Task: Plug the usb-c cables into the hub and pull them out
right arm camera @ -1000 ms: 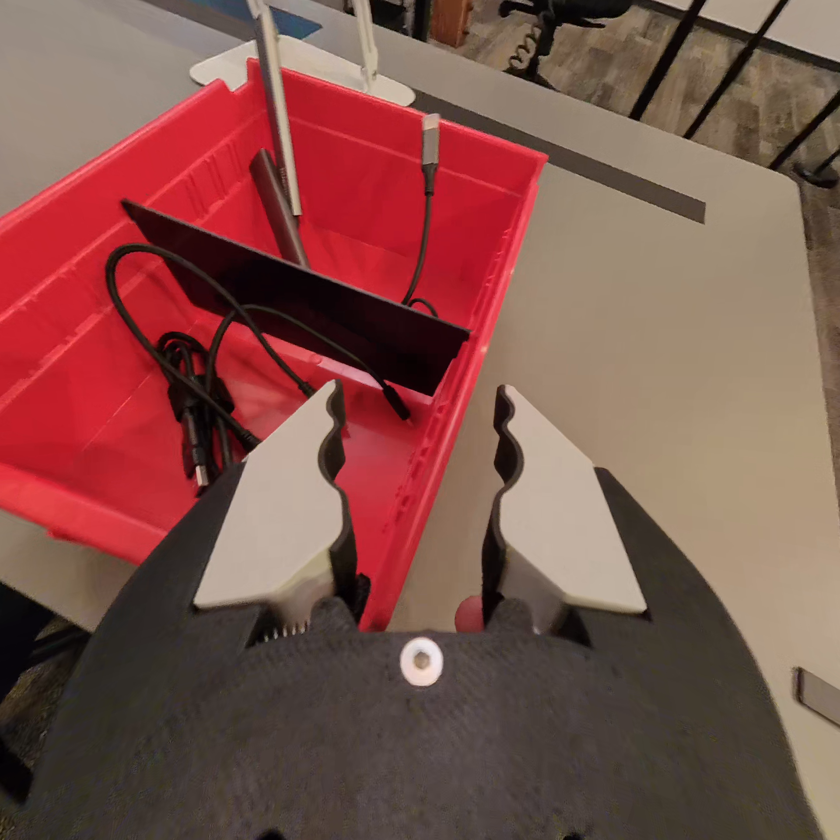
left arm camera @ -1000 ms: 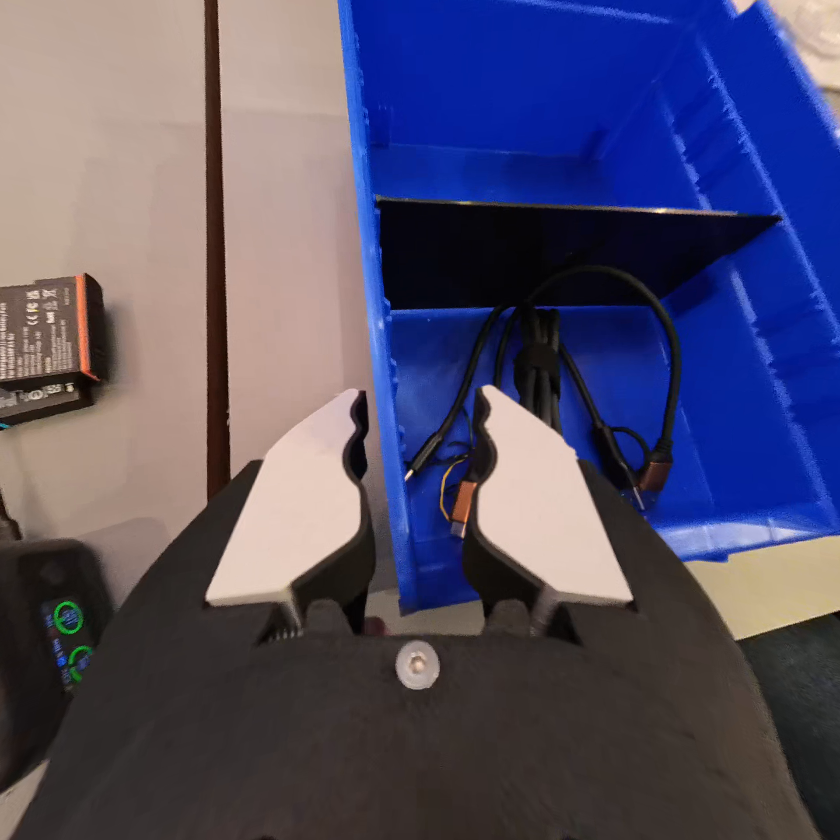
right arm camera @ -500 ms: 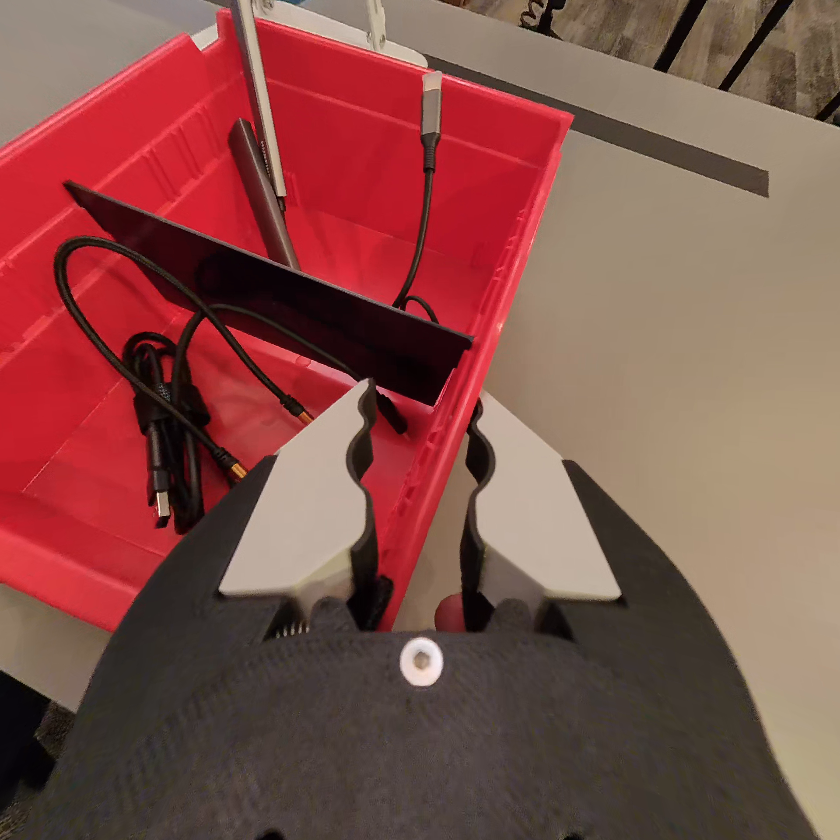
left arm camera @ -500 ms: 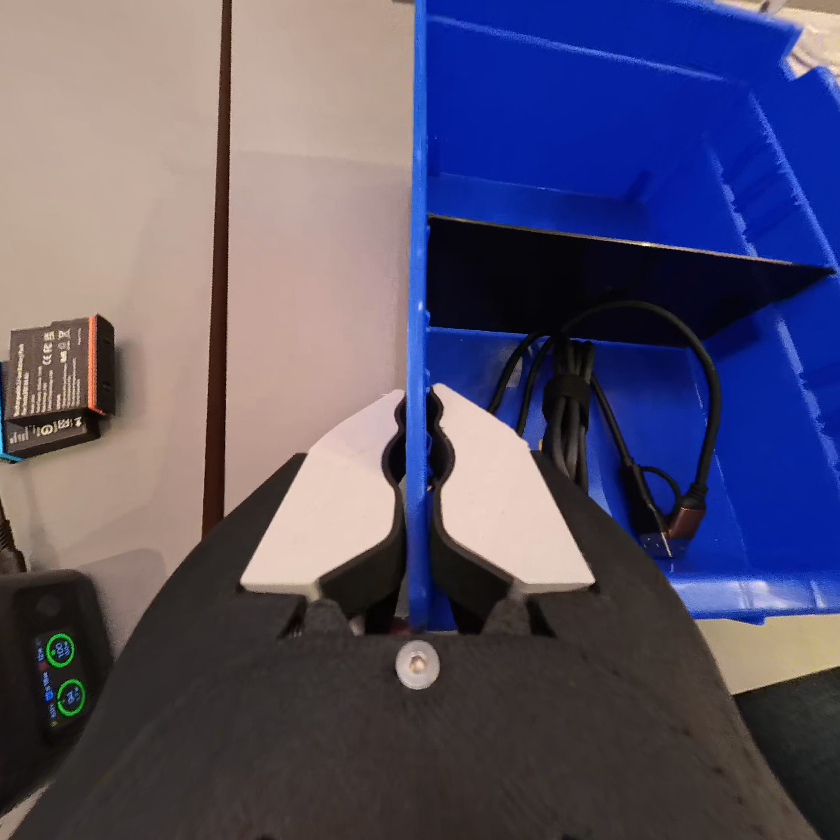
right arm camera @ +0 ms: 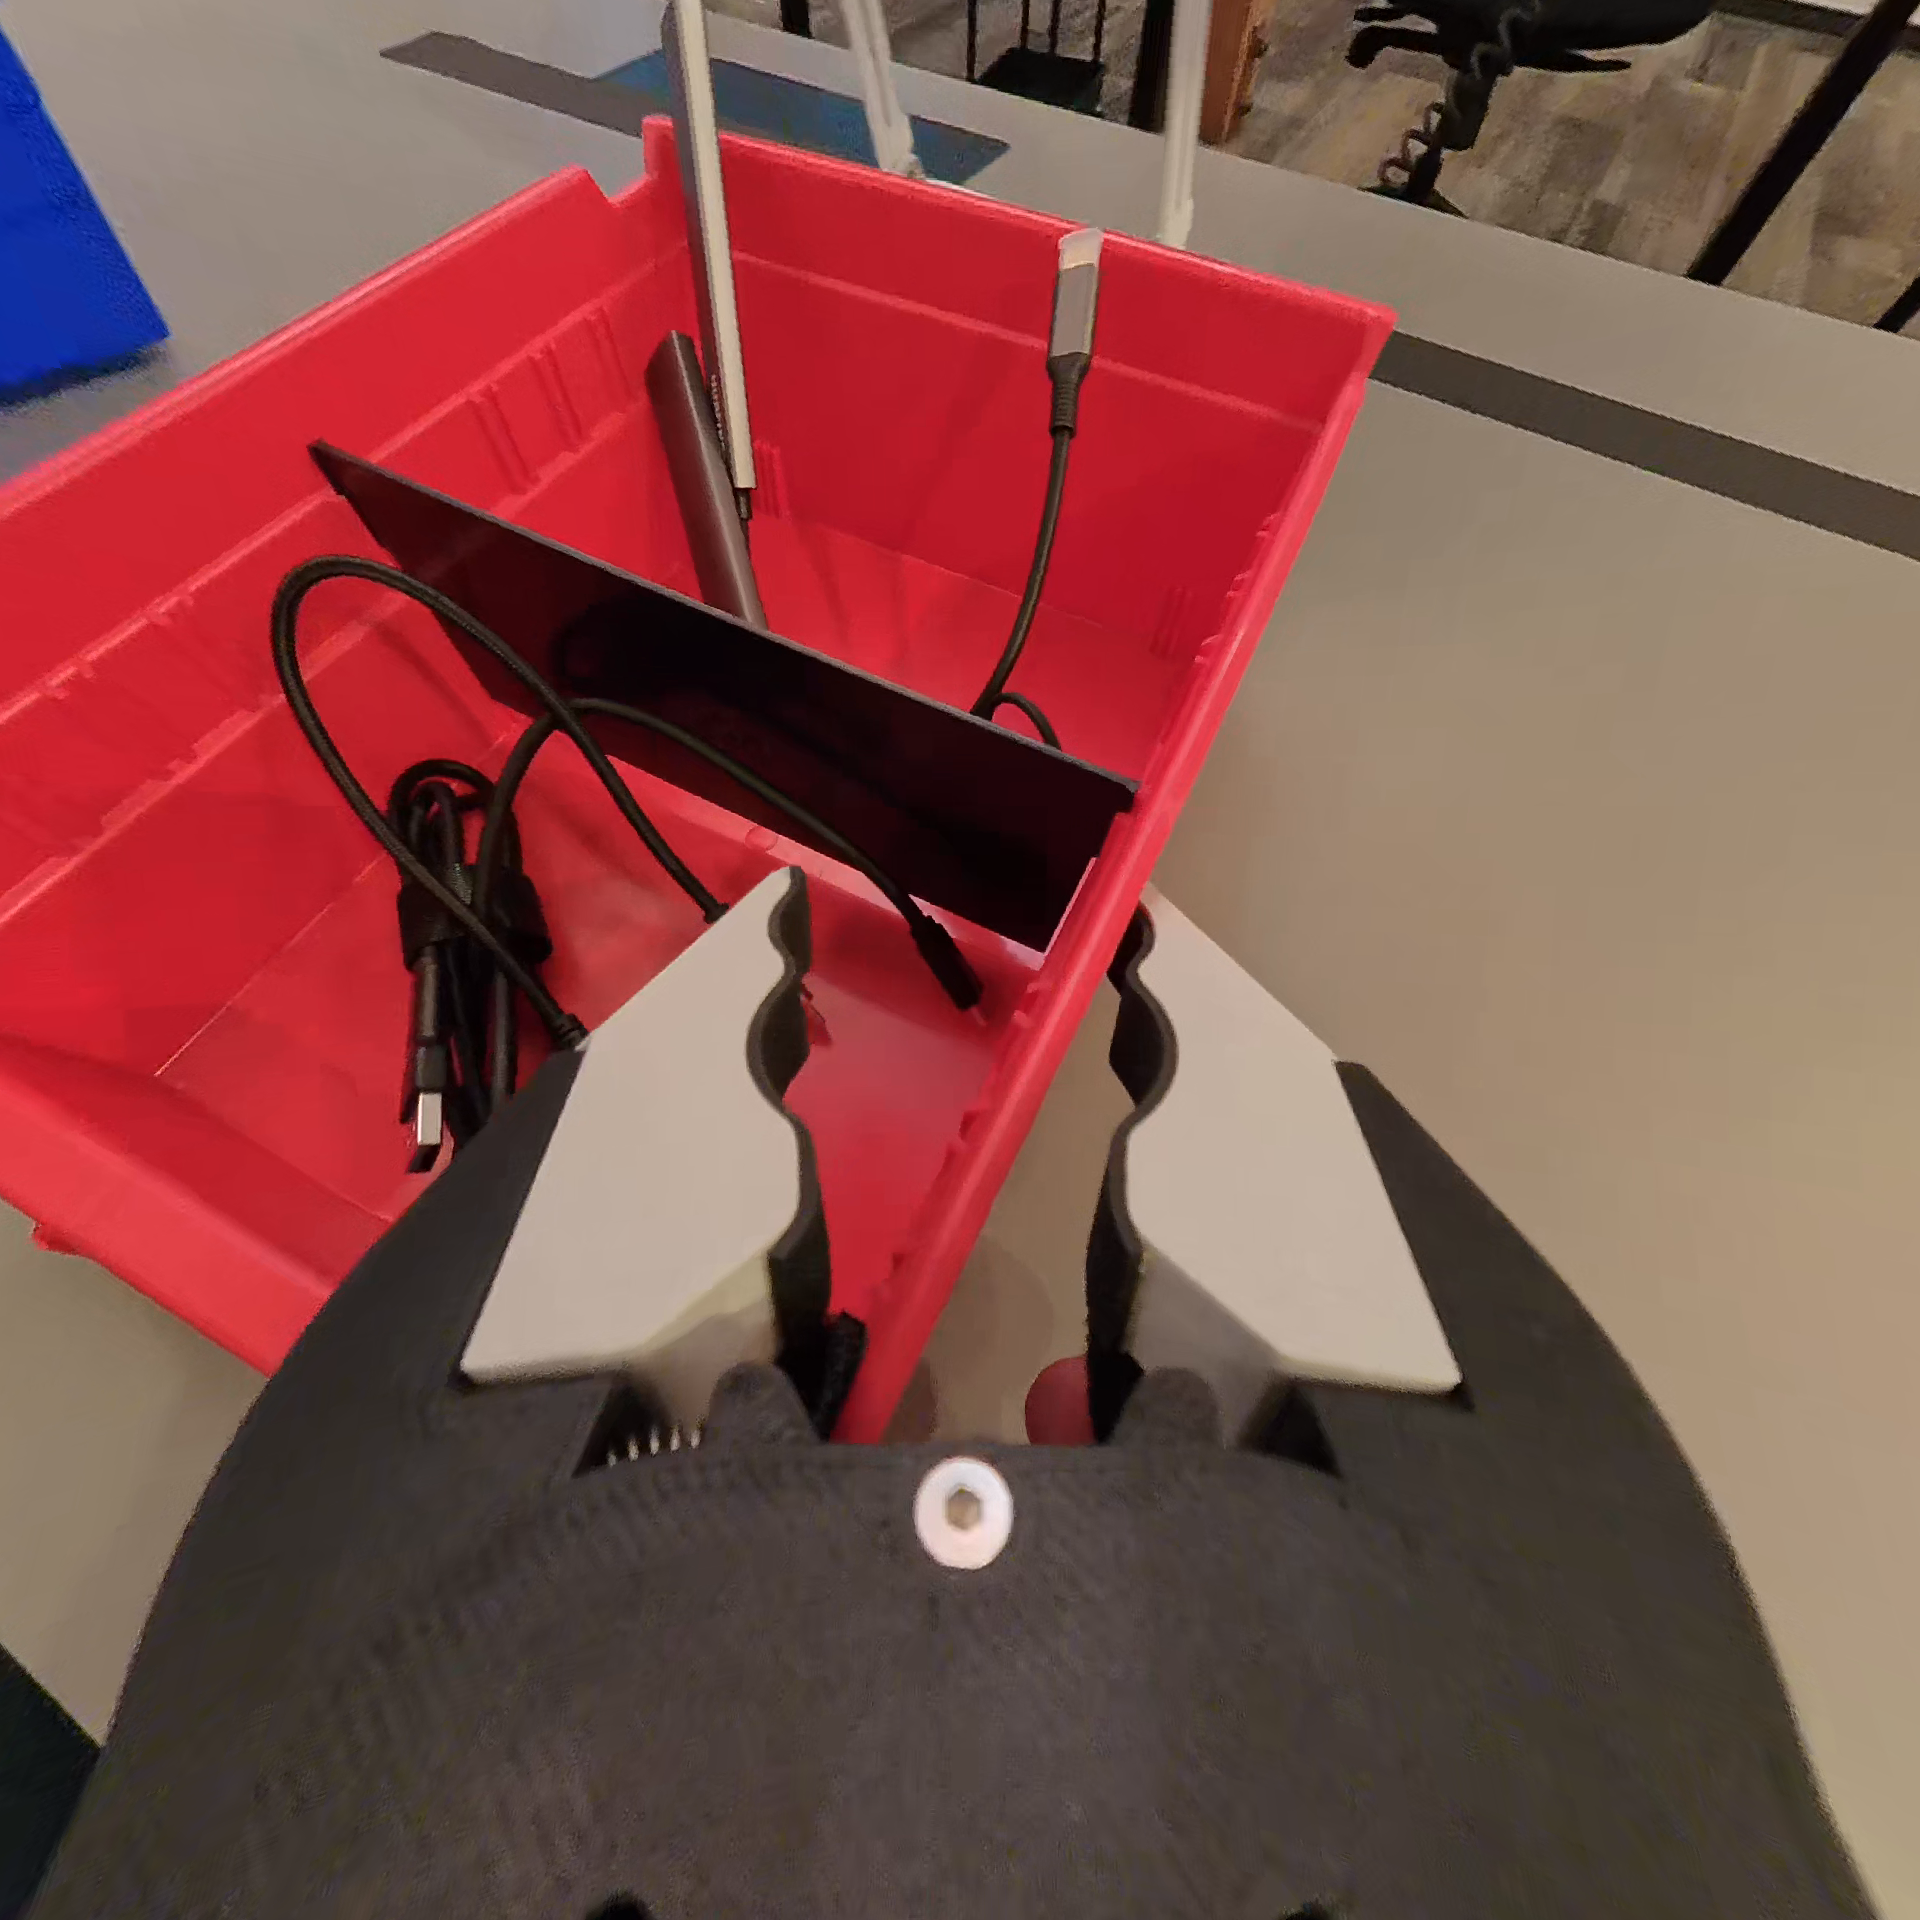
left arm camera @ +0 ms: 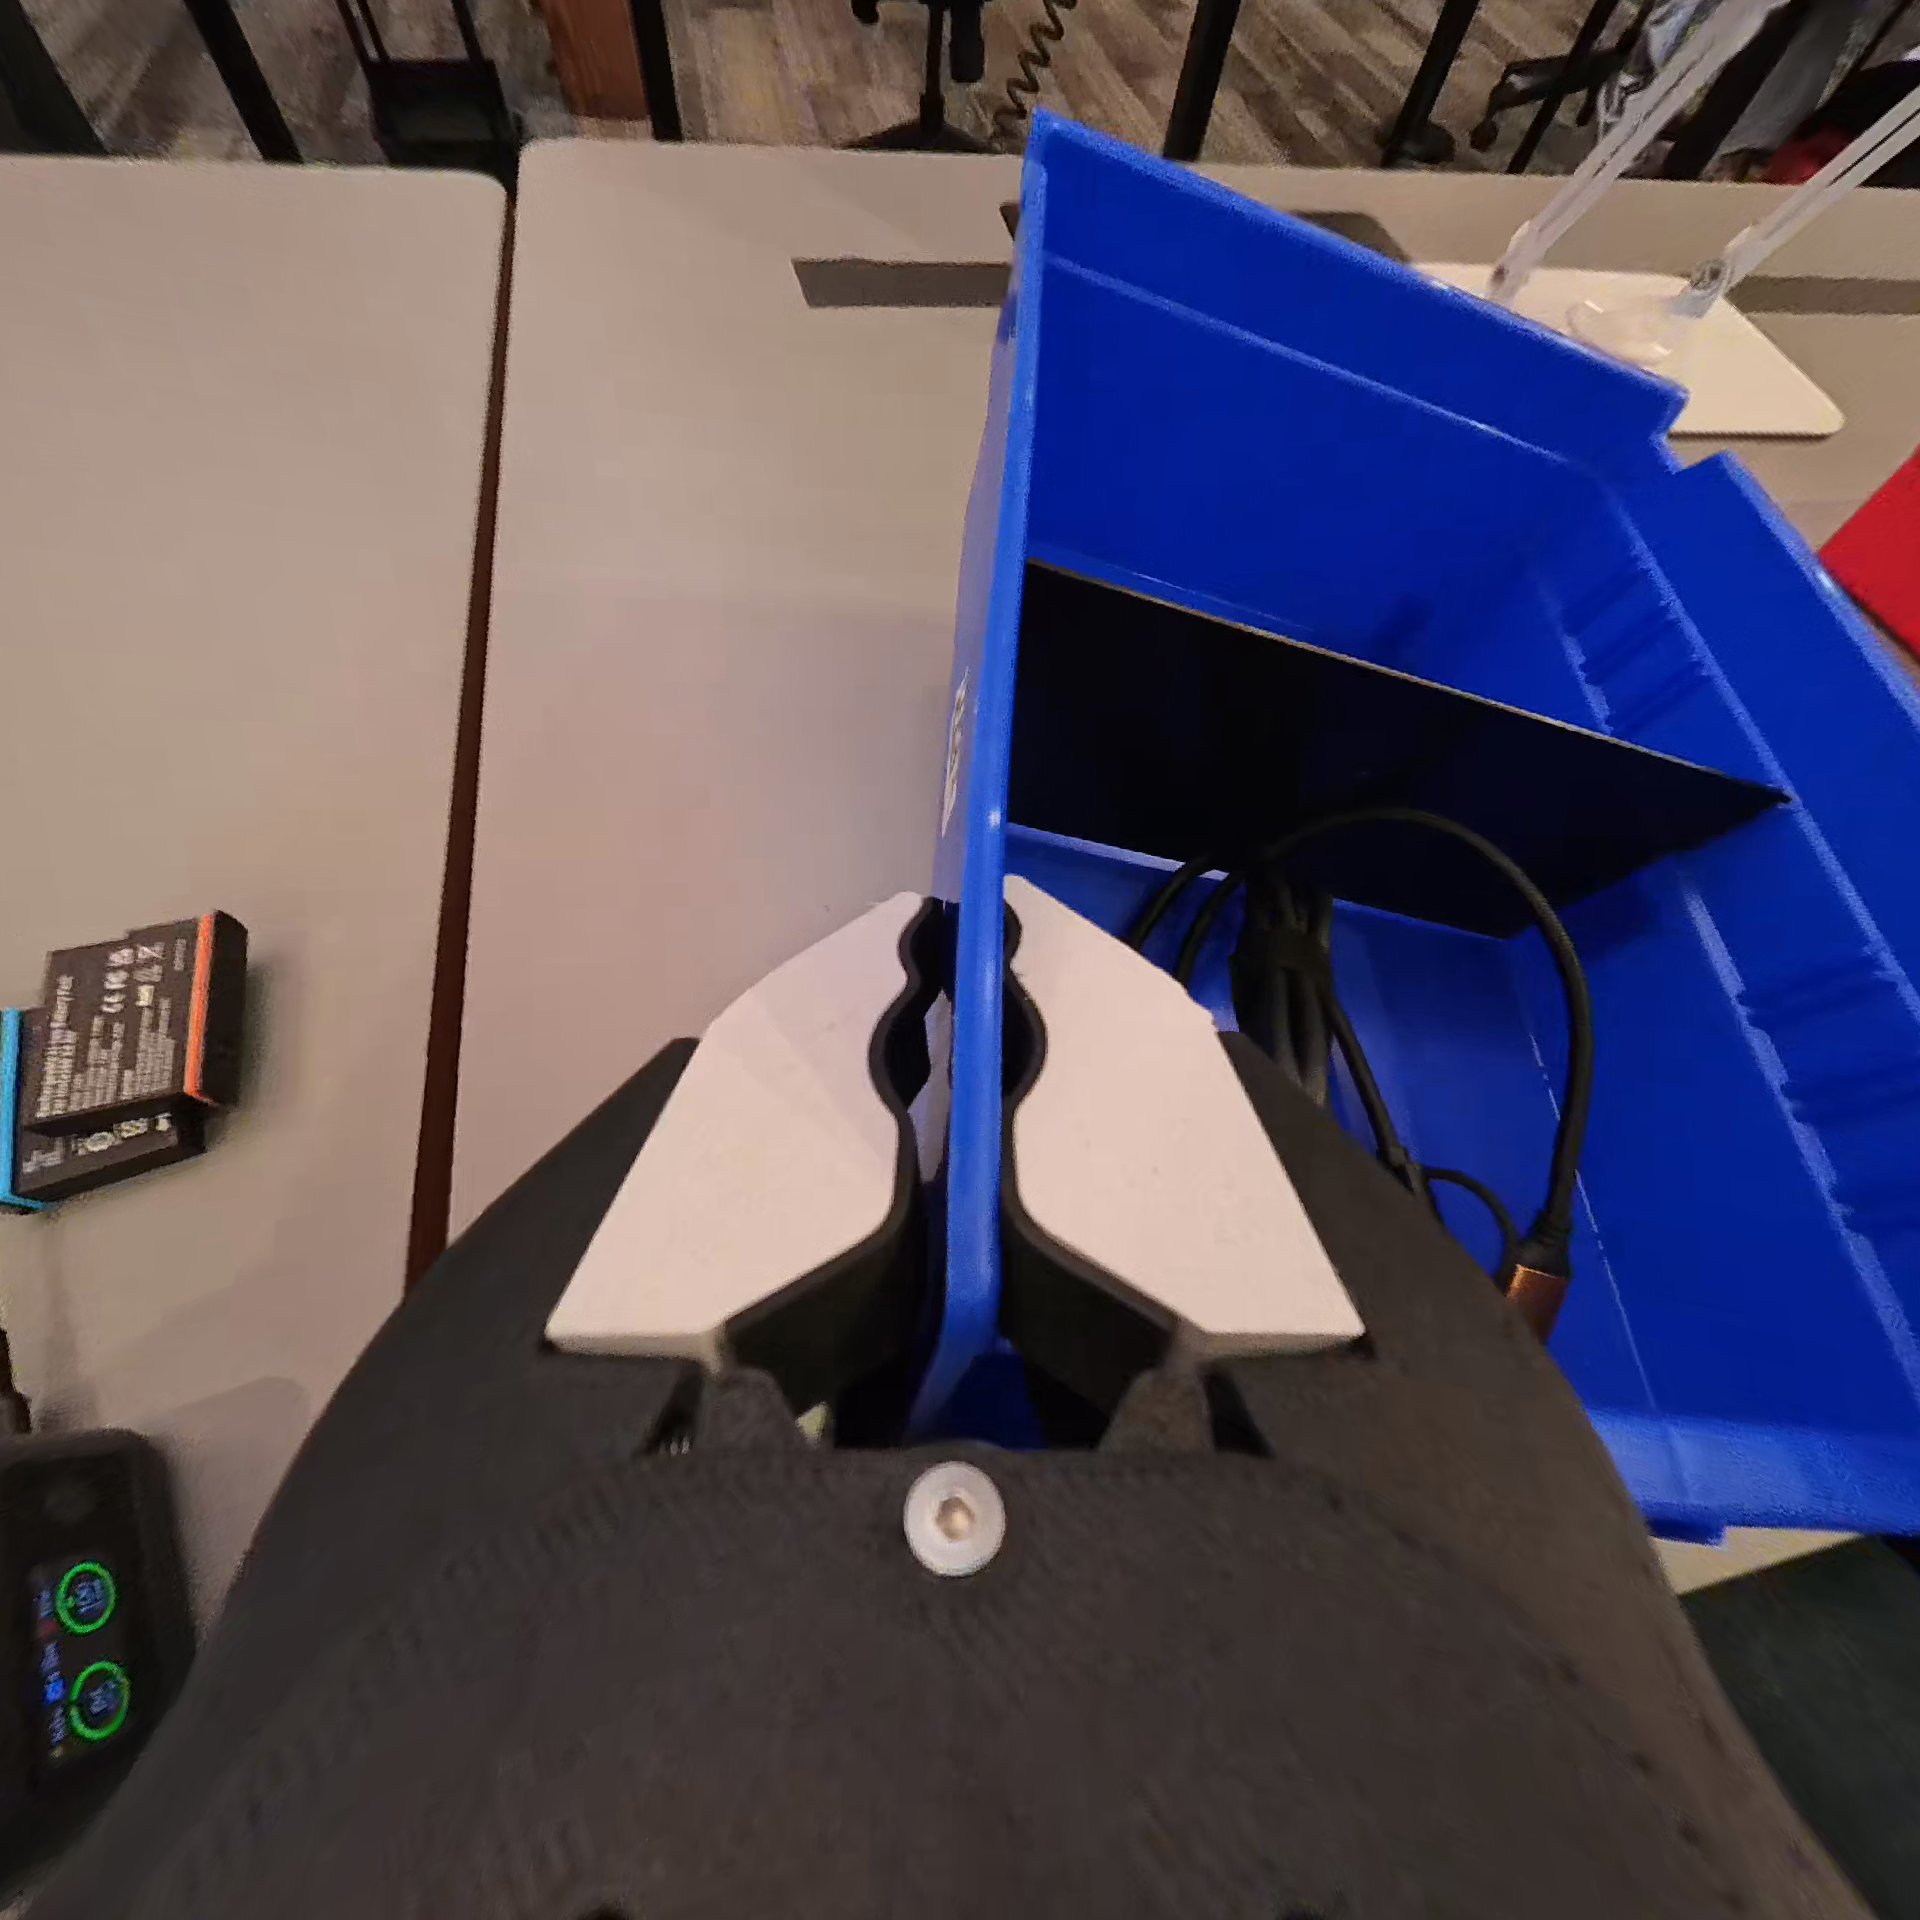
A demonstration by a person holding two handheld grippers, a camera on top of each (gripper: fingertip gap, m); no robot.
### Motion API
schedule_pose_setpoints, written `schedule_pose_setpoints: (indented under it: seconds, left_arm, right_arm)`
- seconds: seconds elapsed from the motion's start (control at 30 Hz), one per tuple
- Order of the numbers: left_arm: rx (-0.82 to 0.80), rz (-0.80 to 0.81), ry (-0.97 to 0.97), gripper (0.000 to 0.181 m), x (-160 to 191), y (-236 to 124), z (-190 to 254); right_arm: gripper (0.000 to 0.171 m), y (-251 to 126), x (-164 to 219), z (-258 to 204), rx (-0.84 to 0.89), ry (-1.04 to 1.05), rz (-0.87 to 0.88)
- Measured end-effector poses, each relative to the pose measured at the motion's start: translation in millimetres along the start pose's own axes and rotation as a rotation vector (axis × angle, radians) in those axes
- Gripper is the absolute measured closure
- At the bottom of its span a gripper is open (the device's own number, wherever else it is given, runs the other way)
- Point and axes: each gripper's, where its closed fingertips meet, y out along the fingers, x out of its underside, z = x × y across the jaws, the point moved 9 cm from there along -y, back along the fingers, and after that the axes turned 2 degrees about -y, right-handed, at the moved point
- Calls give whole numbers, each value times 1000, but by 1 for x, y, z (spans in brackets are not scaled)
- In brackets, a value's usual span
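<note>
Left wrist view shows the left gripper [left arm camera: 961,914] closed on the side wall of the blue bin [left arm camera: 1351,499]: one finger is outside the wall and one is inside, and the wall runs up through the centre of the frame between them. I judge that this hold is for moving or steadying the bin, not yet for the cables. The black cables [left arm camera: 1299,997] lie on the bin floor at the right of centre, in front of the black divider [left arm camera: 1351,748], just to the right of the inner finger and not between the jaws; a copper-coloured plug [left arm camera: 1532,1288] rests at lower right. Some batteries [left arm camera: 125,1049] lie on the table [left arm camera: 727,571] at the left edge. In the right wrist view the right gripper [right arm camera: 961,914] is open and straddles the right wall of the red bin [right arm camera: 312,582], with a clear gap on each side of the wall, so it grips nothing yet; probably it is about to take this bin in the same way. Here a cable bundle [right arm camera: 457,935] lies at centre left, beside the left finger, and one loose plug [right arm camera: 951,966] lies between the fingertips but lower, on the bin floor. Behind the dark divider [right arm camera: 727,717], in the upper middle, stands a grey hub [right arm camera: 696,468], leaning on the far wall, and its own cable rises to a silver plug [right arm camera: 1075,301].
</note>
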Motion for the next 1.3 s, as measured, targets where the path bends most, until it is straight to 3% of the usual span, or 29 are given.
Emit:
schedule_pose_setpoints:
  seconds: [0.23,0.73,1.3]
  left_arm:
    - [-38,123,-18,175,-14,-20,-5]
    - [-35,299,-62,175,-34,-54,-3]
    - [-4,419,-111,175,-50,-72,1]
  right_arm:
    - [105,26,-16,-34,-62,-35,4]
    - [53,84,-51,-136,-220,-134,7]
    - [23,137,-85,-257,-384,-249,16]
